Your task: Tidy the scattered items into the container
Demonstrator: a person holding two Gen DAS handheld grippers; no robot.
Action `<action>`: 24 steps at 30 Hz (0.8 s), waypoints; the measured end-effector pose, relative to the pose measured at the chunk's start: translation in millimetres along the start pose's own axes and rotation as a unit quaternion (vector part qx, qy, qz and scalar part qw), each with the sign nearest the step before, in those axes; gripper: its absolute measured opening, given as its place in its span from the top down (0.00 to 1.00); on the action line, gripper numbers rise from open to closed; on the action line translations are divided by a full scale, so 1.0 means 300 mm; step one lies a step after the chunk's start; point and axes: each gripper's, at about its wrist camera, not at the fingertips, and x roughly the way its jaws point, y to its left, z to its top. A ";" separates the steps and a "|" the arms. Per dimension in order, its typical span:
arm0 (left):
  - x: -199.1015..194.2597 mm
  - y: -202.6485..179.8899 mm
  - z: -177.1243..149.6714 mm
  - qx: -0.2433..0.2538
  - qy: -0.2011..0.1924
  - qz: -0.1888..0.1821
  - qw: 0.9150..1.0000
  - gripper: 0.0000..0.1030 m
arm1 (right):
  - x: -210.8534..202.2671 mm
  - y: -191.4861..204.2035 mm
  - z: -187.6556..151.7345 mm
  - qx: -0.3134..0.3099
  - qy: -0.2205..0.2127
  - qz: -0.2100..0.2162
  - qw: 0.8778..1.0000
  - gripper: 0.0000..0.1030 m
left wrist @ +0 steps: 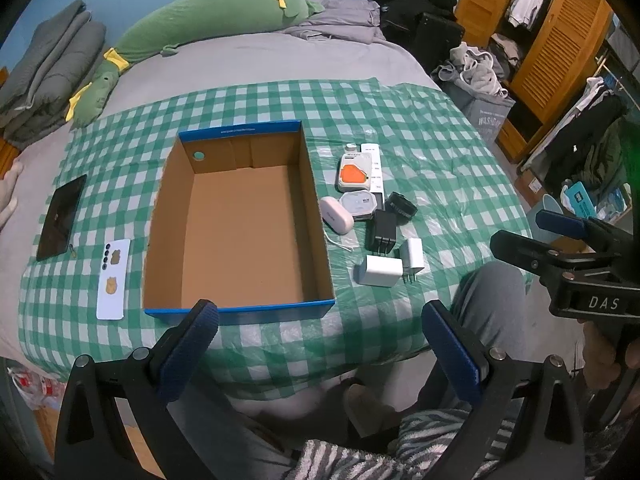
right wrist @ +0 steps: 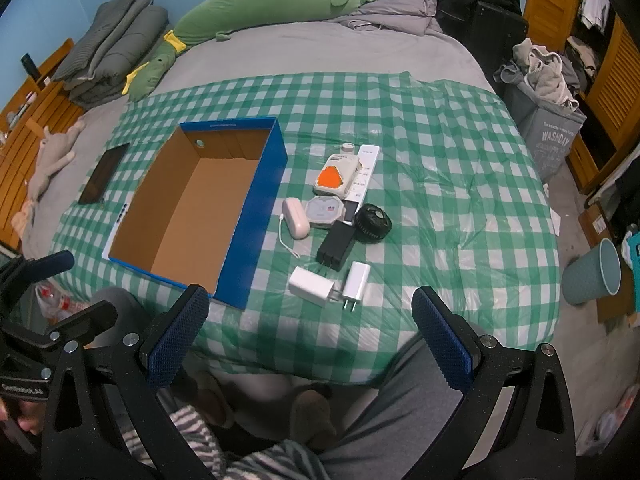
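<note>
An empty blue cardboard box (left wrist: 240,314) (right wrist: 262,208) sits on the green checked cloth. To its right lie scattered items: two white chargers (left wrist: 379,271) (right wrist: 310,283), a black charger (left wrist: 382,230) (right wrist: 337,245), a pink earbud case (left wrist: 337,215) (right wrist: 295,218), an octagonal case (left wrist: 359,205), a black round fan (left wrist: 401,207) (right wrist: 373,223), an orange-and-white device (left wrist: 354,171) (right wrist: 336,175) on a white power strip (right wrist: 366,168). Left of the box lie a white phone (left wrist: 114,278) and a dark tablet (left wrist: 61,216). My left gripper (left wrist: 320,344) and right gripper (right wrist: 312,332) are open, empty, hovering at the bed's near edge.
A green plush (left wrist: 200,28), folded grey blankets (left wrist: 48,68) and dark clothes (left wrist: 412,4) lie at the back of the bed. A laundry basket (right wrist: 552,120) and grey bin (right wrist: 592,276) stand on the floor at right. My knees are below the bed edge.
</note>
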 end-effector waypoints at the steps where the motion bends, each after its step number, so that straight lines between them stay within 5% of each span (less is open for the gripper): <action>1: 0.000 0.000 -0.001 0.000 0.000 0.000 1.000 0.01 | 0.000 0.000 0.000 0.000 0.000 0.000 1.000 0.02; 24: 0.005 -0.009 -0.012 -0.002 0.003 0.001 1.000 0.01 | 0.003 -0.002 0.004 0.000 0.000 -0.001 1.000 0.02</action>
